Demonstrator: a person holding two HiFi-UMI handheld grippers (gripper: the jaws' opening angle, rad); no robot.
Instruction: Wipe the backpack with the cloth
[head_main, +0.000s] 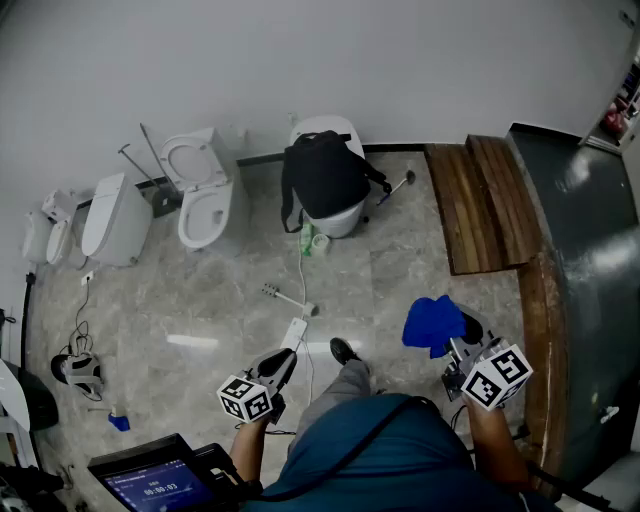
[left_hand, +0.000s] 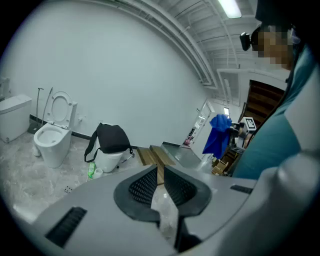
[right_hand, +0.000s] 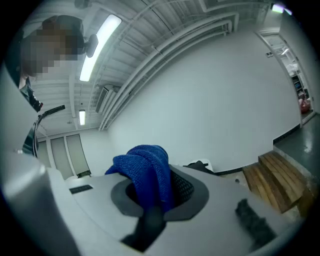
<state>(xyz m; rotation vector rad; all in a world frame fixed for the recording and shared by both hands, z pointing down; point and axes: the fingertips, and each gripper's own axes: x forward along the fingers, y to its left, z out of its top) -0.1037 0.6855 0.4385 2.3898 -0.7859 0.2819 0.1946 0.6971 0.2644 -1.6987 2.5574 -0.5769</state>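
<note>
The right claw (right_hand: 156, 189) is clamping the blue cloth (head_main: 433, 322), which is bunching up over its jaws, while the left claw (left_hand: 158, 171) is hovering empty with jaws nearly together, and the black backpack (head_main: 325, 175) is sitting on a white toilet (head_main: 345, 218) by the wall (head_main: 420, 60), well apart from both.

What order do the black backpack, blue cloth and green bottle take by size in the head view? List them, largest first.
1. black backpack
2. blue cloth, which sits much nearer the camera, so its look is inflated
3. green bottle
</note>
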